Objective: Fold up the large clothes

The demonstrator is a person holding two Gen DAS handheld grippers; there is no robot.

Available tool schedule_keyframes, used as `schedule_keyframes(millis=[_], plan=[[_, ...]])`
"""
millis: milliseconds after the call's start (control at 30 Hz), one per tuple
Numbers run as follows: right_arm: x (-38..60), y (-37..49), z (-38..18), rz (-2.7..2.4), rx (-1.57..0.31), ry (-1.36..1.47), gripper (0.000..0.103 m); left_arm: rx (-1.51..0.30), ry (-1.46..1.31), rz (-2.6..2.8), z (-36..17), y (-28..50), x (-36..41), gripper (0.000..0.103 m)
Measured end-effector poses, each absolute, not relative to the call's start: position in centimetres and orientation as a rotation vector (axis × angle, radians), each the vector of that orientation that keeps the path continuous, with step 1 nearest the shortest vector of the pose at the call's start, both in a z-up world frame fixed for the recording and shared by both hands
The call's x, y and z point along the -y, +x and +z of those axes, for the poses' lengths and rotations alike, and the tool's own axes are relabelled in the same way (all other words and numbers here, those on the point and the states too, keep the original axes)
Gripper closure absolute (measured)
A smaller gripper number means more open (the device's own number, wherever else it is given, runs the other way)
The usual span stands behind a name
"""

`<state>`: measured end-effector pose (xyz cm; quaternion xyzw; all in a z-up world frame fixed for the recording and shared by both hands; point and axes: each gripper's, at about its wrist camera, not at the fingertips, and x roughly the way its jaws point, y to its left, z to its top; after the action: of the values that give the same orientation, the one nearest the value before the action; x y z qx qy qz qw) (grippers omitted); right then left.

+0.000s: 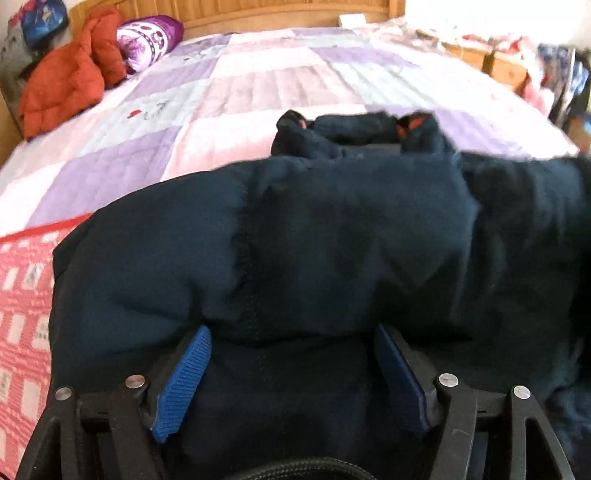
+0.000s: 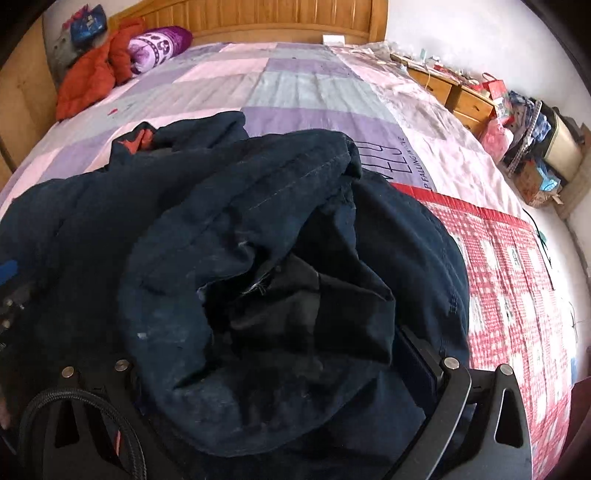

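A navy padded jacket lies bunched on the near part of the bed, its collar with orange lining at the far end. My left gripper stands wide, and a thick fold of the jacket bulges between its blue pads and over the fingertips. The pads' faces show bare and are not pressed in. In the right wrist view the jacket is gathered into a raised bundle on my right gripper. It hides the left finger, and only the right pad shows, against the cloth.
The bed has a purple patchwork quilt and a red checked blanket at its near end. An orange-red jacket and a purple rolled blanket lie by the wooden headboard. Cluttered wooden cabinets line the right wall.
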<state>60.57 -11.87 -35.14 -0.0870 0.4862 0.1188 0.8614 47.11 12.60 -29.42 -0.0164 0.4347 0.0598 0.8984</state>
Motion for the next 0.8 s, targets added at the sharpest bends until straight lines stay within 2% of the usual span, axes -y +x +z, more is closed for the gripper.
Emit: schedule_keyframes(millis=[100,233,333,433,500,567,633,733,800], plan=[[13.2,56.6,-33.4,0.252,-0.982,-0.133,0.0,-0.82,-0.112,0.088,-26.7,43.7,-14.0,0.028],[12.8,50.2,-30.1,0.259,-0.766,-0.182,0.0,-0.746,-0.127,0.119,-24.0,43.5,-16.1,0.026],[7.7,52.1,-29.4,0.361,-0.743,-0.23,0.0,-0.777,-0.144,0.173,-24.7,46.6,-17.8,0.026],[2.6,55.5,-29.7,0.395,-0.751,-0.206,0.0,-0.879,-0.158,0.233,-27.9,50.5,-19.2,0.026],[-0.6,57.5,-31.0,0.397,-0.773,-0.258,0.0,-0.922,-0.139,0.241,-30.0,51.6,-19.6,0.022],[-2.0,58.4,-32.3,0.38,-0.762,-0.364,0.0,-0.925,-0.154,0.242,-31.3,51.4,-20.5,0.008],[-0.3,59.5,-33.6,0.326,-0.763,-0.437,0.0,-0.932,-0.188,0.227,-32.1,51.1,-21.5,0.0],[7.8,62.0,-34.3,0.302,-0.848,-0.255,0.0,-0.937,-0.206,0.192,-32.5,51.1,-21.7,0.0],[10.1,61.8,-34.4,0.198,-0.826,-0.351,0.0,-0.937,-0.163,0.205,-32.7,51.2,-21.1,0.0]])
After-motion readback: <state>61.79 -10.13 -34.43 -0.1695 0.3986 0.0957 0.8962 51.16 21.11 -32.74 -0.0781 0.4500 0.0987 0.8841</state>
